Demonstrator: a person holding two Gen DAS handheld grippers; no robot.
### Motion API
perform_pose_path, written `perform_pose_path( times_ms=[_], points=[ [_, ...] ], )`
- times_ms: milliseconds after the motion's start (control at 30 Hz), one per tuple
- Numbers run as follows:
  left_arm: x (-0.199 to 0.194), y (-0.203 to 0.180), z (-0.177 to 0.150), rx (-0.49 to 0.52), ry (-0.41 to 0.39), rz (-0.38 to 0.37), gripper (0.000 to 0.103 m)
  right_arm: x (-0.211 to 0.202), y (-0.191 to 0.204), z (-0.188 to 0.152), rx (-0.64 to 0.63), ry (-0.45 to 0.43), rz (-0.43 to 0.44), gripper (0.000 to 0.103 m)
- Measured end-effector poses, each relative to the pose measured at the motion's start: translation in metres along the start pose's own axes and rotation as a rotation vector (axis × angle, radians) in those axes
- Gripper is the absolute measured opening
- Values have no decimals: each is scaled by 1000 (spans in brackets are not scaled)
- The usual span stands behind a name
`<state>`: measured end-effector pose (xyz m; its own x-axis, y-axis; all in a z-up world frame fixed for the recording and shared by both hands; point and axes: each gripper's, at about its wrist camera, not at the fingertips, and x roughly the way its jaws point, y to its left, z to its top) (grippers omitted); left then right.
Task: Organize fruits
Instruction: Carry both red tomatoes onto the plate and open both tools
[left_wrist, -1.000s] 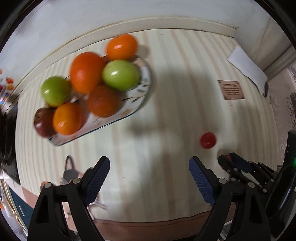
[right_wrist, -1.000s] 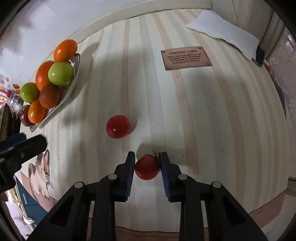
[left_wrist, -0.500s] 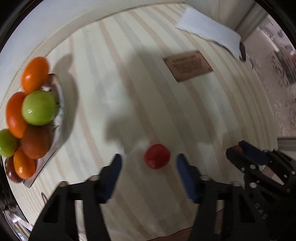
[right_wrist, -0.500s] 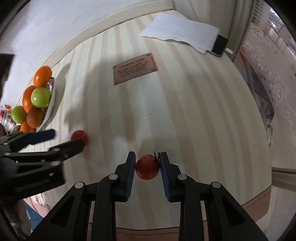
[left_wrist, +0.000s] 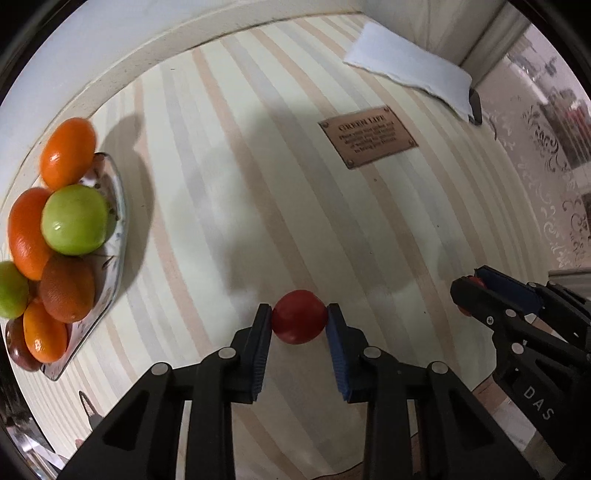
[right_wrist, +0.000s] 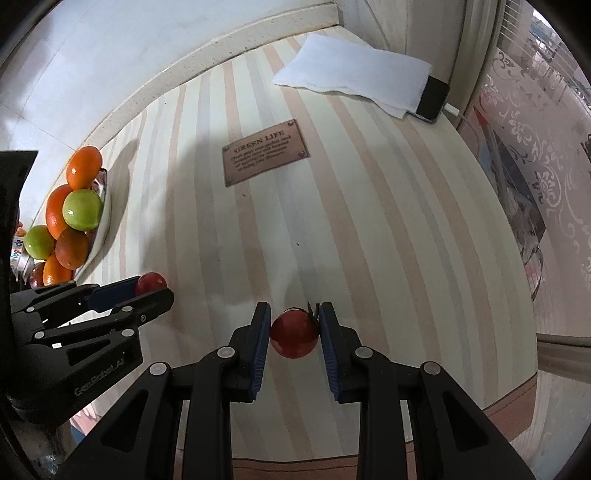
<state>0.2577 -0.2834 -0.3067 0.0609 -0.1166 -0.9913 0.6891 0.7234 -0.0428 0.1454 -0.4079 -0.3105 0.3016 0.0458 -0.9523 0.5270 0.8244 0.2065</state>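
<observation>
My left gripper (left_wrist: 299, 319) is shut on a small red tomato (left_wrist: 298, 316) just over the striped table; it also shows in the right wrist view (right_wrist: 149, 283). My right gripper (right_wrist: 294, 325) is shut on a second red tomato with a green stem (right_wrist: 294, 334), and it shows at the right in the left wrist view (left_wrist: 471, 286). A glass plate (left_wrist: 110, 229) at the left holds oranges (left_wrist: 66, 153), green apples (left_wrist: 75, 219) and a dark red fruit (left_wrist: 16, 350); in the right wrist view it sits at the far left (right_wrist: 105, 218).
A brown "GREEN LIFE" plaque (right_wrist: 264, 151) lies mid-table. White folded paper (right_wrist: 354, 75) and a black phone (right_wrist: 432, 99) lie at the far right corner. A wall runs along the back edge. The table's front edge is just below both grippers.
My left gripper swung from the plate to the loose tomato and closed on it. The right gripper kept its tomato and turned rightward.
</observation>
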Motion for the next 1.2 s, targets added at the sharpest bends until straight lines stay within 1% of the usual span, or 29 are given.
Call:
perform_pose_path(
  times_ms=[167, 267, 367, 433, 533, 633, 733, 867, 967, 1200],
  points=[
    [-22, 29, -7, -79, -35, -34, 27, -9, 20, 3, -24, -8, 38, 29],
    [-44, 58, -19, -149, -74, -44, 27, -12, 39, 7, -54, -8, 73, 29],
    [-64, 98, -34, -247, -102, -47, 27, -11, 67, 10, -99, 7, 125, 29],
    [-73, 116, -43, -301, -116, -49, 27, -6, 89, 14, -135, 23, 161, 29],
    [-82, 155, -58, -395, -133, -53, 27, 5, 127, 18, -183, 45, 220, 29],
    [-84, 193, -68, -483, -142, -50, 27, 13, 162, 25, -240, 50, 253, 29],
    [-79, 213, -67, -547, -144, -72, 27, 25, 192, 33, -284, 59, 271, 29],
    [-68, 236, -58, -593, -134, -85, 27, 40, 223, 44, -351, 53, 251, 29],
    [-60, 243, -52, -591, -122, -82, 27, 52, 238, 50, -385, 60, 229, 29],
    [-55, 241, -43, -553, -97, -53, 29, 66, 245, 56, -389, 83, 225, 32]
  ],
)
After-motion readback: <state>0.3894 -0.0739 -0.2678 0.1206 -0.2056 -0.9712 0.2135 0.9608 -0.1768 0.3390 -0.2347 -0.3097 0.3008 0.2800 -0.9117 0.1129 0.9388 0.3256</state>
